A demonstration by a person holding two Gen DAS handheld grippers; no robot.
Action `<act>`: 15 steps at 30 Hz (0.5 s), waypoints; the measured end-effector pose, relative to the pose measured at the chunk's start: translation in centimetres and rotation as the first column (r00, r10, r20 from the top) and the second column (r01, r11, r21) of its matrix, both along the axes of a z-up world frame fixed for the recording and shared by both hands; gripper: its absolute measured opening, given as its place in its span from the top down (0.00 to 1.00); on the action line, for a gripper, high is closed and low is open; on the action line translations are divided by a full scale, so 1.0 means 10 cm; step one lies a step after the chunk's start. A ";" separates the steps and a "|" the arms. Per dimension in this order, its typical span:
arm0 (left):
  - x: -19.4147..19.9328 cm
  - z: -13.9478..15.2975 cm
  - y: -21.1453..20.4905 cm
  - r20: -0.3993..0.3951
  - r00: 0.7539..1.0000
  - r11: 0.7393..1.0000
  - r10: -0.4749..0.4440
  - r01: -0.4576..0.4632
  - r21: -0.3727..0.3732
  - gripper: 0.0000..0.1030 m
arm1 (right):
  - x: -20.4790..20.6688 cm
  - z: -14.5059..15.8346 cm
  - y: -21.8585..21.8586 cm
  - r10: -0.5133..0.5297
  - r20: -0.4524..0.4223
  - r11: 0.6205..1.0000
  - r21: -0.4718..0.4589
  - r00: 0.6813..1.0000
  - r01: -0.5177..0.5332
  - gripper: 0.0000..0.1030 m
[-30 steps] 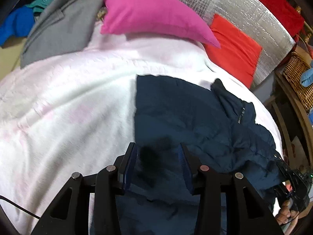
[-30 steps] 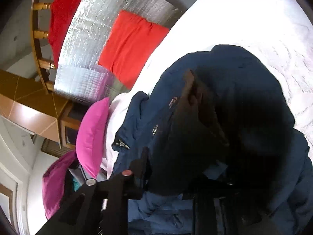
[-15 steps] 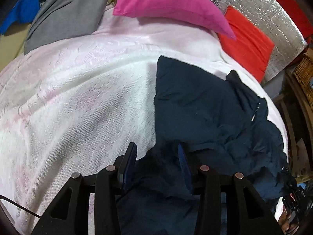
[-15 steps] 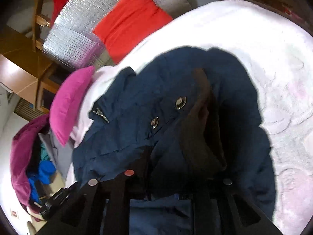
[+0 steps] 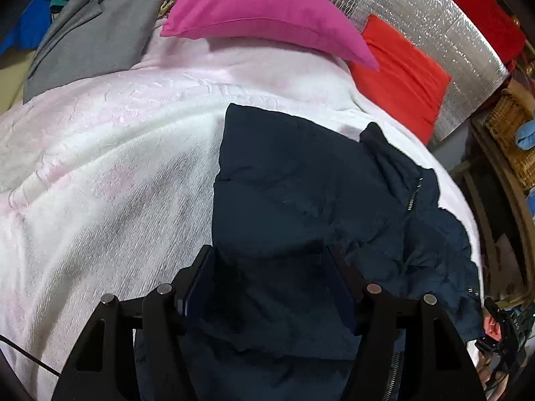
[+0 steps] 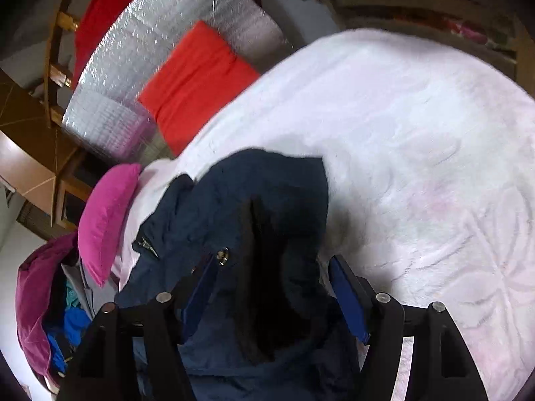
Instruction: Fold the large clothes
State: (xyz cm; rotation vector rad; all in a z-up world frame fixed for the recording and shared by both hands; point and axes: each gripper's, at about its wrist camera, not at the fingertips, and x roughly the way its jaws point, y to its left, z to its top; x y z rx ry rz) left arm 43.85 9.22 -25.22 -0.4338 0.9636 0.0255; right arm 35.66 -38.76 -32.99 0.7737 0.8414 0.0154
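Both tools' jaws are opening over a puffy navy quilted jacket on a fluffy white bedspread, left tool and right tool unclamped, beside a magenta satin pillow.

Navy jacket: matt woven cloth, puffy, creased; metal zip teeth, brass-look snaps. Bed cover: pale fluffy fleece, embossed pattern. Pink pillow: smooth cotton-like cloth. Red cushion: matt fabric. Silver panel: shiny quilted foil. Basket: woven wicker. Left gripper: matt black plastic, metal pins.
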 end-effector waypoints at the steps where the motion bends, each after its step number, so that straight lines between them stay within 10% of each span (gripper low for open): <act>1: 0.02 -0.02 -0.01 -0.009 1.000 1.000 -0.001 0.001 0.008 0.36 | 0.03 -0.04 0.02 0.009 -0.010 1.000 0.007 1.000 -0.008 0.29; 5: 0.06 -0.13 0.03 -0.044 0.999 1.000 0.009 -0.010 -0.026 0.36 | 0.10 -0.24 0.09 0.035 -0.049 0.999 -0.002 0.998 -0.035 0.25; 11: 0.02 -0.10 0.10 -0.016 0.999 0.999 0.043 -0.044 -0.010 0.73 | 0.12 -0.13 0.35 0.081 -0.030 0.985 -0.153 0.996 -0.085 0.66; 15: -0.08 0.02 0.19 0.036 0.997 0.997 0.067 -0.066 -0.029 0.81 | 0.04 0.09 0.46 0.071 0.045 0.971 -0.233 0.996 -0.059 0.74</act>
